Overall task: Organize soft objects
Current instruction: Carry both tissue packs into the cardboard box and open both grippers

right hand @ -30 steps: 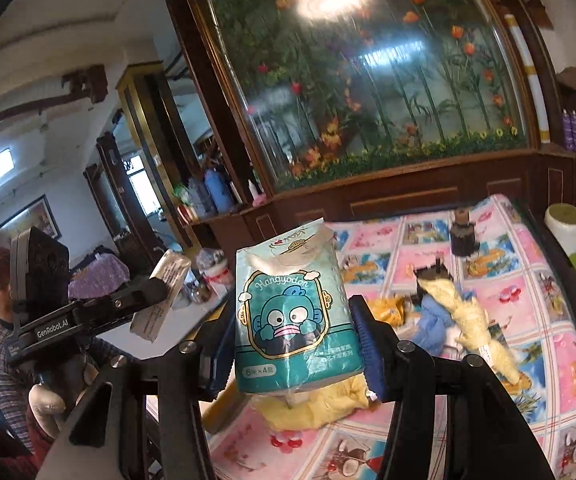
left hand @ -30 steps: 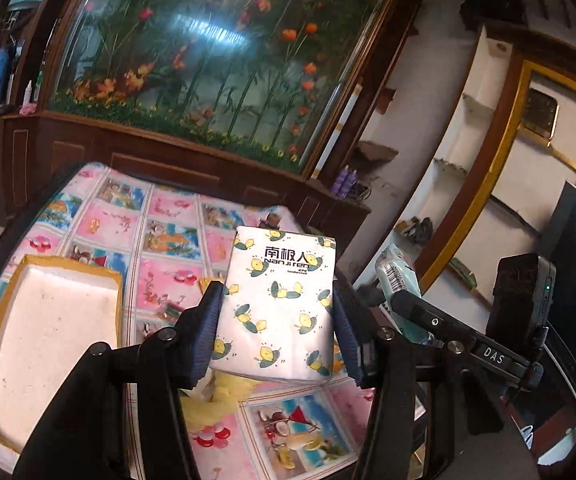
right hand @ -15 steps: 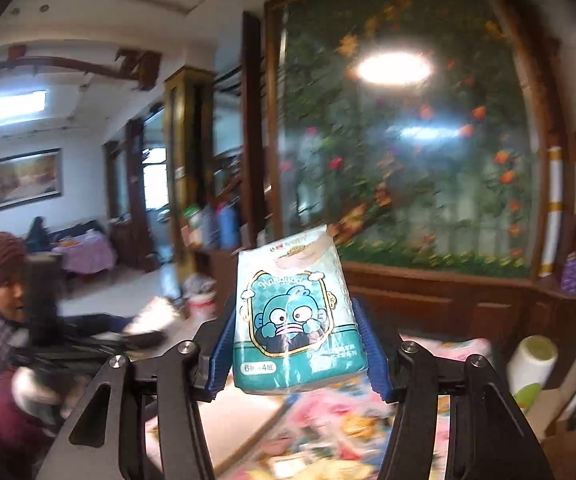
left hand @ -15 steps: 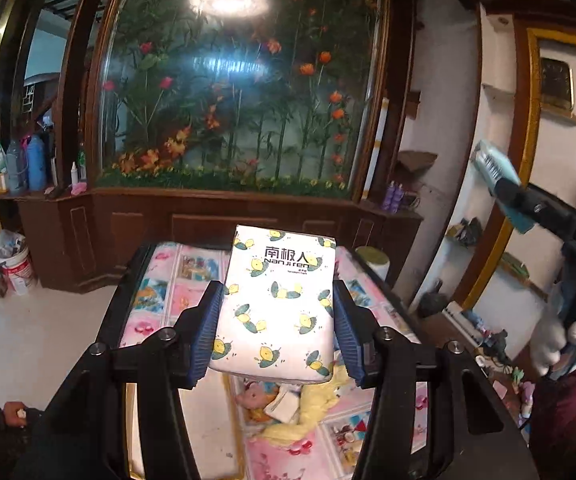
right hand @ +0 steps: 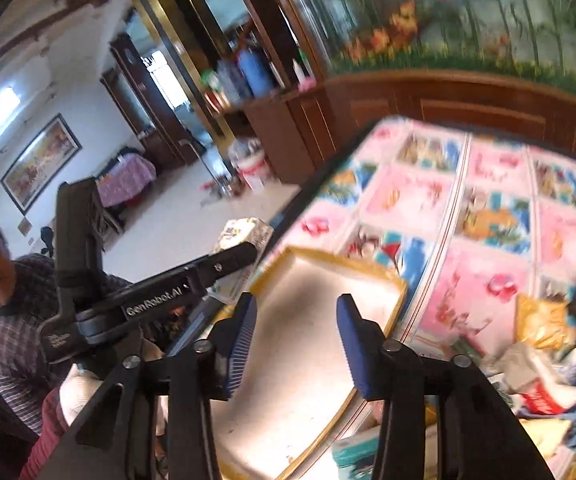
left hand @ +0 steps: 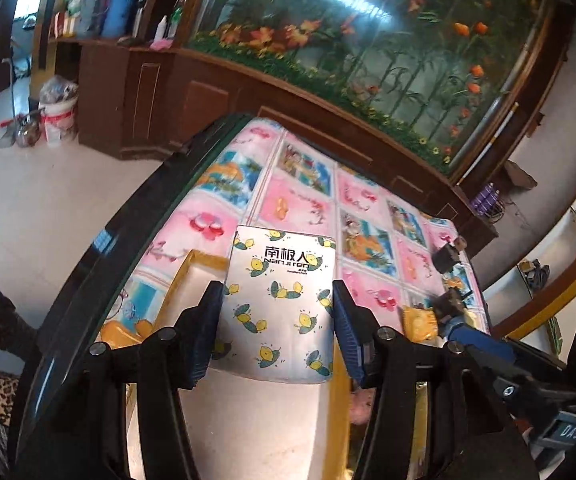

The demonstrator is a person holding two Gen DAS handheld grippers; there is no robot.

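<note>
Tissues in a lemon-print pack (left hand: 284, 304) sit pinched in our left gripper (left hand: 278, 320) above the yellow-rimmed tray (left hand: 198, 264); our right gripper (right hand: 296, 344) hangs spread and empty over that tray.

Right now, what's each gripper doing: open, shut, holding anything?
Left gripper: shut on the bee-print tissue pack.
Right gripper: open, nothing between its jaws, above the white tray.

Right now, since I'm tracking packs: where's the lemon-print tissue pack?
Left wrist view: clamped in the left gripper, the lemon-print tissue pack hangs above the yellow-rimmed tray.
</note>
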